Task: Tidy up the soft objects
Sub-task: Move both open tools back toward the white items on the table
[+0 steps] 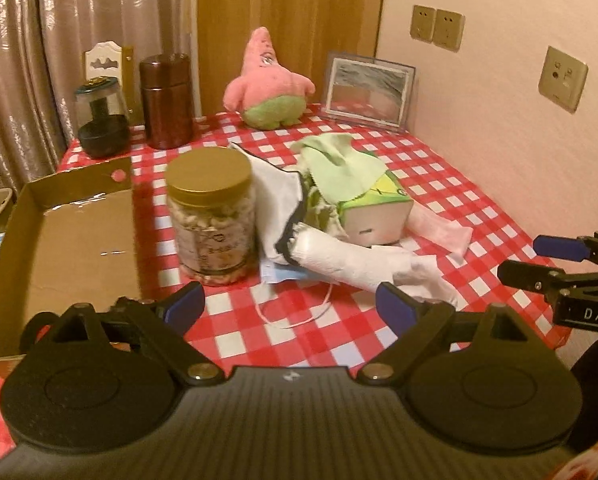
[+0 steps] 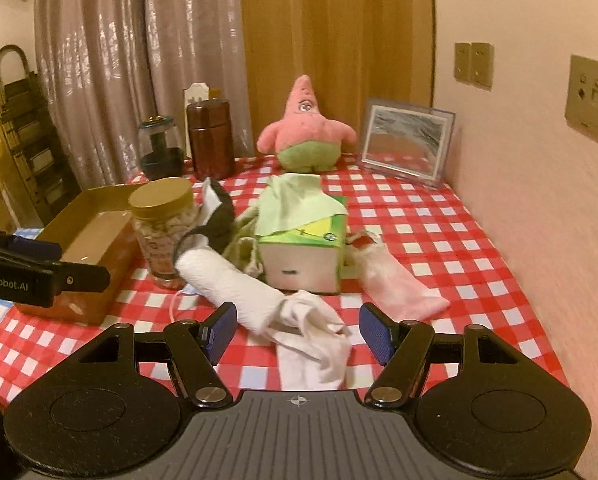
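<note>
On the red-checked surface (image 2: 439, 216) a heap of soft things lies in the middle: a rolled white towel (image 2: 227, 284), a crumpled white cloth (image 2: 315, 336), a pink sock (image 2: 399, 288) and a green cloth (image 2: 295, 204) draped over a green tissue box (image 2: 303, 256). The right claw (image 2: 297, 332) is spread wide and empty, its blue pads either side of the white cloth. The left claw (image 1: 291, 306) hangs open too, holding nothing, above a thin pink loop (image 1: 295, 316). A gold-lidded jar (image 1: 211, 216) stands between the heap and the open cardboard box (image 1: 67, 240). Further back sit a pink star plush (image 2: 305, 128), a brown canister (image 2: 211, 138), a dark glass jar (image 2: 161, 148) and a framed mirror (image 2: 405, 140).
</note>
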`<state>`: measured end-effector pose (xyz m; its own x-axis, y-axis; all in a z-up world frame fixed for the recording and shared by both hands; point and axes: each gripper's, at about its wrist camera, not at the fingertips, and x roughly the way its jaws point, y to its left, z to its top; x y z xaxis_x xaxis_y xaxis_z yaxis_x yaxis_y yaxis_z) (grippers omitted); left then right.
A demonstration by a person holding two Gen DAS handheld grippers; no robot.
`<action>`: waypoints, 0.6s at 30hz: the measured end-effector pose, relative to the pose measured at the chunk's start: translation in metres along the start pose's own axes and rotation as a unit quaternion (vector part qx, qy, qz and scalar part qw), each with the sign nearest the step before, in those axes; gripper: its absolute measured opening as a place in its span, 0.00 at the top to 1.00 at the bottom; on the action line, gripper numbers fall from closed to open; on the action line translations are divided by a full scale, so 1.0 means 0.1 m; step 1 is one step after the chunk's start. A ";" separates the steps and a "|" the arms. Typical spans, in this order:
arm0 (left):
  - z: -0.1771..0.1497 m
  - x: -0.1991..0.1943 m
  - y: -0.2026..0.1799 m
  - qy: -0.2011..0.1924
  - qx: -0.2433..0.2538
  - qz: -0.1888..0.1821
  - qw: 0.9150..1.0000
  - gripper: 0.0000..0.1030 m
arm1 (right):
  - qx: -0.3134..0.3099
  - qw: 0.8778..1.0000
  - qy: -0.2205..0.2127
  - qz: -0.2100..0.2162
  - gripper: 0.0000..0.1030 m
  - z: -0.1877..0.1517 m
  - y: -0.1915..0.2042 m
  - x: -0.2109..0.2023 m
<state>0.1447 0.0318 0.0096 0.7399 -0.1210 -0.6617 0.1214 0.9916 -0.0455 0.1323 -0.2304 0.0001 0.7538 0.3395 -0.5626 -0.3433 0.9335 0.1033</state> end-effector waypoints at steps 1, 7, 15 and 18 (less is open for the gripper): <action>0.00 0.04 -0.02 0.001 0.001 -0.001 1.000 0.11 | 0.002 1.000 0.000 -0.003 0.34 -0.01 -0.04 0.01; -0.01 0.23 -0.09 0.006 0.002 -0.012 1.000 0.11 | 0.014 1.000 0.006 -0.019 0.34 -0.03 -0.20 0.08; -0.08 0.49 -0.24 0.004 0.026 -0.042 0.999 0.11 | -0.005 0.999 0.019 -0.032 0.34 -0.16 -0.28 0.17; -0.11 0.59 -0.25 0.009 0.016 -0.047 0.999 0.11 | -0.011 0.999 0.028 -0.032 0.34 -0.20 -0.33 0.27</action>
<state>0.1776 0.0001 -0.0363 0.7125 -0.2128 -0.6686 0.2110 0.9738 -0.0851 0.1526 -0.2548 -0.0352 0.7426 0.2715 -0.6122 -0.3083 0.9501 0.0473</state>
